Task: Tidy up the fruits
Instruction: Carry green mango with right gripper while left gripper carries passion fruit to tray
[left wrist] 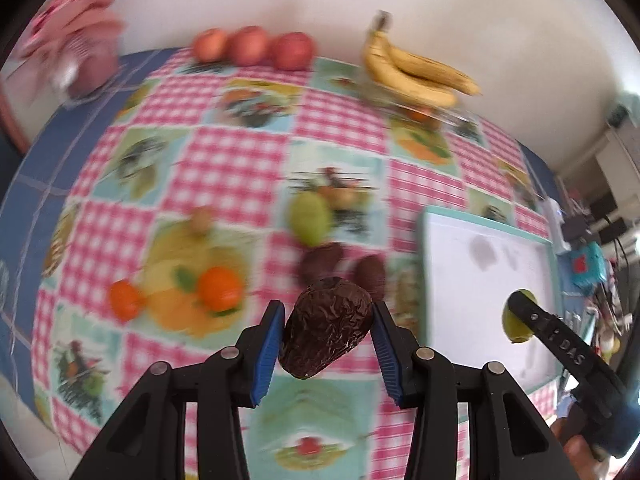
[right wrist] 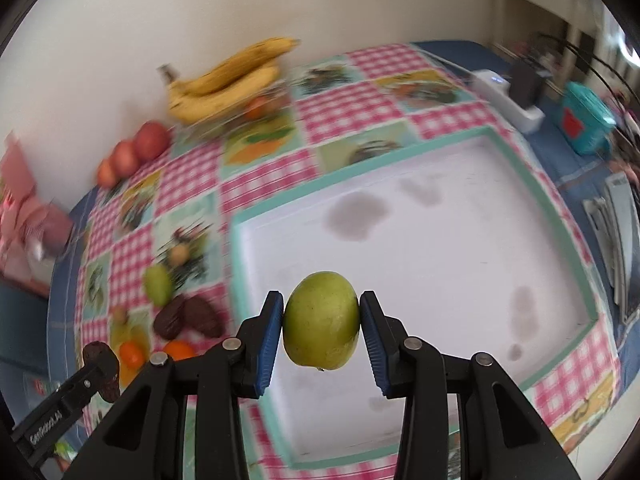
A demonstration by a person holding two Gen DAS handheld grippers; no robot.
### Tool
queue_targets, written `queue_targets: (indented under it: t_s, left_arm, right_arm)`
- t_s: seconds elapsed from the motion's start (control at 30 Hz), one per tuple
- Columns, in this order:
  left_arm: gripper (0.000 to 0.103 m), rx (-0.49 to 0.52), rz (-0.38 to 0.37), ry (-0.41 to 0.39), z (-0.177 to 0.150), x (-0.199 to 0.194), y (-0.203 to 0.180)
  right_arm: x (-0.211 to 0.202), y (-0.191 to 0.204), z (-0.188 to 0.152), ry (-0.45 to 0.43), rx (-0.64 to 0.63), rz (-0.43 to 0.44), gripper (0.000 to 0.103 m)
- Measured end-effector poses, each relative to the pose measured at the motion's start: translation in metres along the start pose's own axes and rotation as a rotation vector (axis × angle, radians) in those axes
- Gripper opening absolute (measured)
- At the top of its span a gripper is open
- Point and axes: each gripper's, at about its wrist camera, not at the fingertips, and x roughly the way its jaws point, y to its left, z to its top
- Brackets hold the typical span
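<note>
Left gripper: we held a dark, wrinkled avocado between the blue pads, fingers closed narrow on its sides, lifted above the tablecloth
Right gripper: we gripped a green fruit between both pads, raised over the near part of the tray
Tray: white inside with a teal rim, lying flat on the right part of the table; we saw its floor bare apart from a few grey smudges, so there was wide room inside it
Tray edges: the left rim ran close beside the loose fruit on the cloth; the far rim sat near a white box
Loose fruit: a second green fruit, two more dark avocados just below it, two oranges further left, all lying on the cloth left of the tray
Back edge: three red apples in a row against the wall, a bunch of bananas to their right
Open cloth: we saw a clear stretch between the loose fruit and the back row
</note>
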Motion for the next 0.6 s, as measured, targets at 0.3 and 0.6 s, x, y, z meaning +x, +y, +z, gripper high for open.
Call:
queue_targets:
  t_s: [0.3, 0.6]
  left_arm:
    - [0.047, 0.138, -0.084, 0.038, 0.016, 0.045, -0.091]
    - [0.047, 0.209, -0.107, 0.061, 0.025, 0.094, -0.134]
  right_arm:
    - [0.005, -0.054, 0.025, -0.033, 0.101, -0.071, 0.041]
    - [0.034, -0.073, 0.04, -0.025, 0.114, -0.134, 0.041]
